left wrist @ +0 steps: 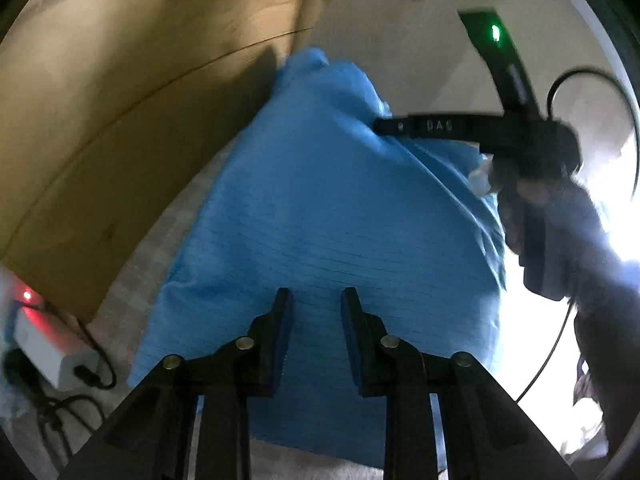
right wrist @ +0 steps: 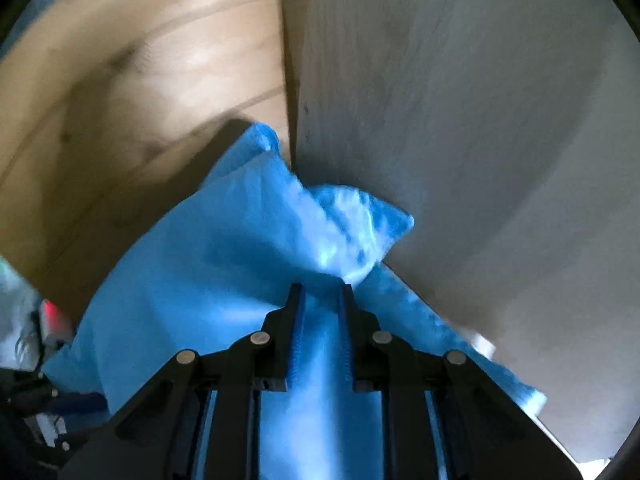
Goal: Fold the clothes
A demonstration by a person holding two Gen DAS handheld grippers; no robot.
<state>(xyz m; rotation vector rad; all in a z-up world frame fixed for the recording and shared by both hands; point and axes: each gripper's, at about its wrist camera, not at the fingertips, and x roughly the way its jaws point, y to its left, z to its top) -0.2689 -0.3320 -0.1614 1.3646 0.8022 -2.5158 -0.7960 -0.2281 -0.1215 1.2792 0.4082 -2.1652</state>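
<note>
A blue garment lies spread on a pale surface in the left wrist view. My left gripper is open just above its near part, holding nothing. My right gripper shows there from the side, its fingers pressed into the cloth's far right edge. In the right wrist view the right gripper has blue cloth bunched between its narrowly parted fingers, lifted into a peak. The cloth's far corner points toward the wooden wall.
Wooden panels rise behind and left of the garment. A white power adapter with a red light and black cables lies at the left. Bright glare fills the right side. A pale wall stands to the right.
</note>
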